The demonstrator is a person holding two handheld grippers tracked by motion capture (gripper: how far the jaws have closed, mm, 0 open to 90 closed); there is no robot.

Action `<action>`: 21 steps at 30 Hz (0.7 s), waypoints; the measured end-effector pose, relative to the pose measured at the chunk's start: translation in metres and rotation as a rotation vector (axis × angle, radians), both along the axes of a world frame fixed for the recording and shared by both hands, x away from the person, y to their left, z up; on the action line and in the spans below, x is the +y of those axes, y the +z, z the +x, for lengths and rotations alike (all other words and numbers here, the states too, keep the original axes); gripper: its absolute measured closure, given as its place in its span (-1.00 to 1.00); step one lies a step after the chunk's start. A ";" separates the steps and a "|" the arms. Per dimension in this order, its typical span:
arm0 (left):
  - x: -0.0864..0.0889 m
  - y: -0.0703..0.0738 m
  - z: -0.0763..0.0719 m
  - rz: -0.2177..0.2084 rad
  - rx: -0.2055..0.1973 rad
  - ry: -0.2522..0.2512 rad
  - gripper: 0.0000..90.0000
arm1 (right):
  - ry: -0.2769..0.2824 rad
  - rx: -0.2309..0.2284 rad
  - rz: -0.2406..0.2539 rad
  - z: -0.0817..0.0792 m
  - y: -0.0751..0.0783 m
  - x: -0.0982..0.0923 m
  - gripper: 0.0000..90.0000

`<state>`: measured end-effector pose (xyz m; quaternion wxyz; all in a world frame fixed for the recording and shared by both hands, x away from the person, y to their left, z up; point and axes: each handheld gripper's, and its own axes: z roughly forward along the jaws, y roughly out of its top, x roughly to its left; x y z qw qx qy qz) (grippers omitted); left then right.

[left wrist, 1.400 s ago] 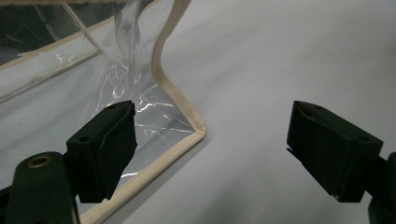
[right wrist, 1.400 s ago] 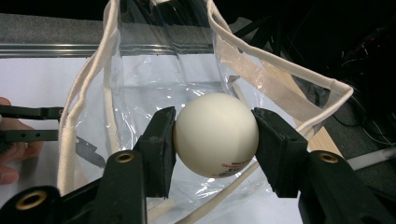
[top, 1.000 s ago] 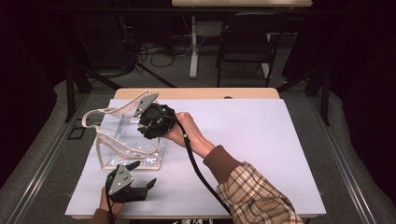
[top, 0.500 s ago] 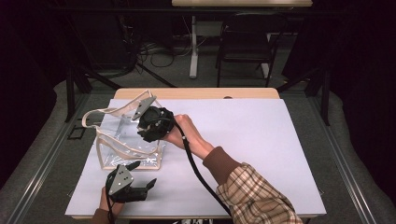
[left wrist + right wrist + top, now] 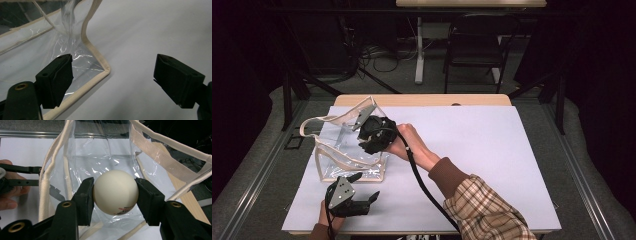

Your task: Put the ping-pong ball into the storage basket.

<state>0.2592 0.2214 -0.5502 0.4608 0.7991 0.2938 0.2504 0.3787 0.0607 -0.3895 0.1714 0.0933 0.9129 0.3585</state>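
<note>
A clear plastic bag [image 5: 344, 150] with cream trim and handles stands open on the white table [image 5: 492, 150] at the left. My right gripper [image 5: 367, 134] hovers over the bag's mouth, shut on a white ball [image 5: 115, 192] pinched between both pads. Under the ball lies the bag's clear inside [image 5: 100, 157]. My left gripper [image 5: 362, 199] rests on the table in front of the bag, jaws open with nothing between them. In the left gripper view its left pad [image 5: 56, 78] sits beside the bag's lower corner [image 5: 105, 71].
The bag's cream handles [image 5: 312, 125] arch up at its far left. A wooden strip [image 5: 422, 100] runs along the table's far edge. Beyond it stand a chair [image 5: 474, 50], table legs and floor cables. The right gripper's cable [image 5: 422, 177] trails back along the forearm.
</note>
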 end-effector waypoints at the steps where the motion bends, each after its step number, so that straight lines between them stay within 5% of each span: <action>1: 0.000 0.000 0.000 -0.002 0.001 0.002 -0.64 | 0.003 -0.001 -0.002 0.000 0.000 0.000 0.13; 21: 0.000 0.000 0.000 -0.003 0.001 0.002 -0.64 | 0.018 0.022 -0.047 -0.001 -0.004 0.002 0.12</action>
